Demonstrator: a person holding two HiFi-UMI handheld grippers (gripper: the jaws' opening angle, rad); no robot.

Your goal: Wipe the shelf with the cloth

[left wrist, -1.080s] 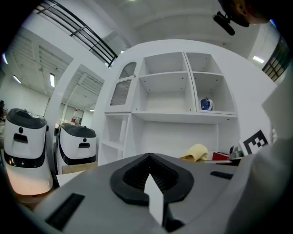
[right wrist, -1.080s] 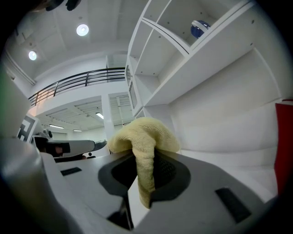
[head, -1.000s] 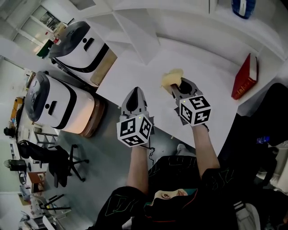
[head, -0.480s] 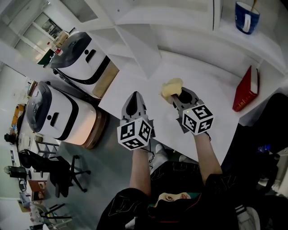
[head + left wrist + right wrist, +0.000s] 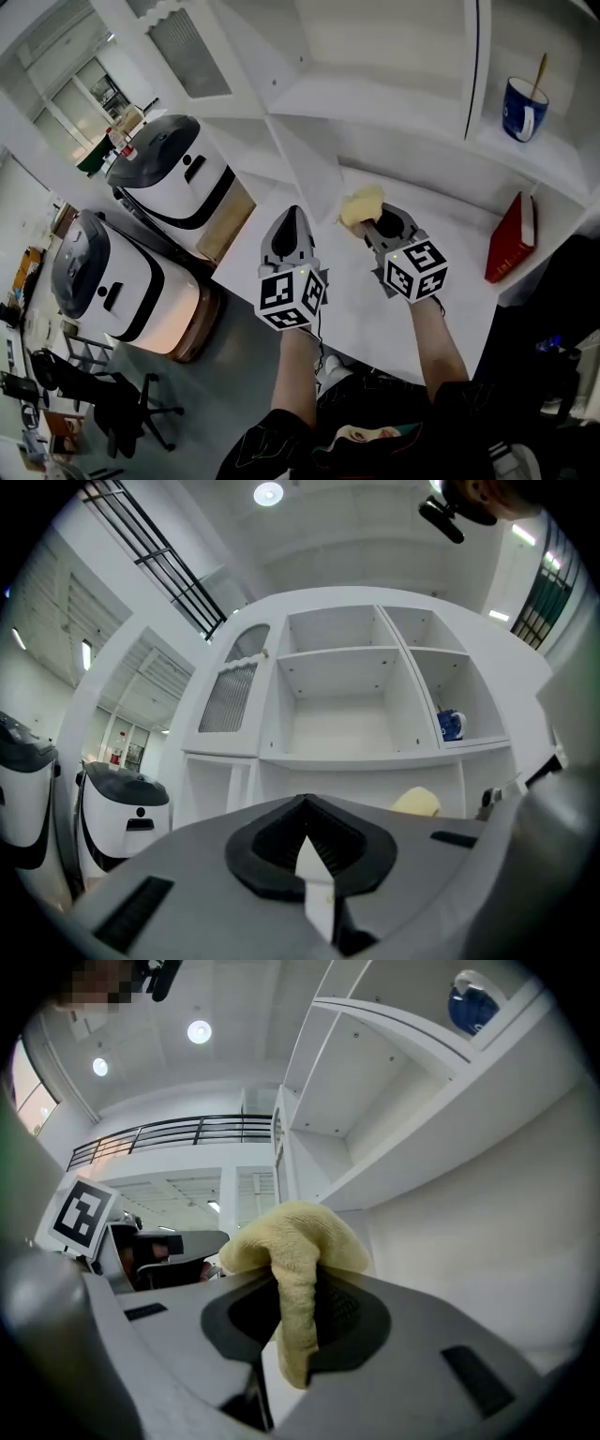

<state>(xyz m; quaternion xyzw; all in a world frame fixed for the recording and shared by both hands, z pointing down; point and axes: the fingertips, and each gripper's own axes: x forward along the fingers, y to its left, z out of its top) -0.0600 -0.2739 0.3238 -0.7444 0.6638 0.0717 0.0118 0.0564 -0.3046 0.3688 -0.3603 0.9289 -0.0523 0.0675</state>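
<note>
White shelves [image 5: 441,216] fill the far side of what I see, with a wide low board right under my hands. On the floor to the left stand two big white and black machines [image 5: 173,173], one nearer than the other.

My right tongs [image 5: 378,221] are closed tight on the yellow cloth [image 5: 361,204]. A thin part of the cloth hangs down between the two jaws. The rest puffs out in a soft lump at the tip. The cloth is over the low board, close to the left end of that board and near the white wall that stands up there. I cannot tell if the cloth is touching the board.

My left tongs [image 5: 292,217] are just to the left of my right tongs, side by side but apart. Their jaws are pressed together with nothing between them. They point at the shelves from over the near left edge of the low board.

A red book [image 5: 511,237] stands leaning at the right end of the low board, well away from the cloth. Up on a higher shelf to the far right sits a blue cup [image 5: 524,96] with a thin stick in it.
</note>
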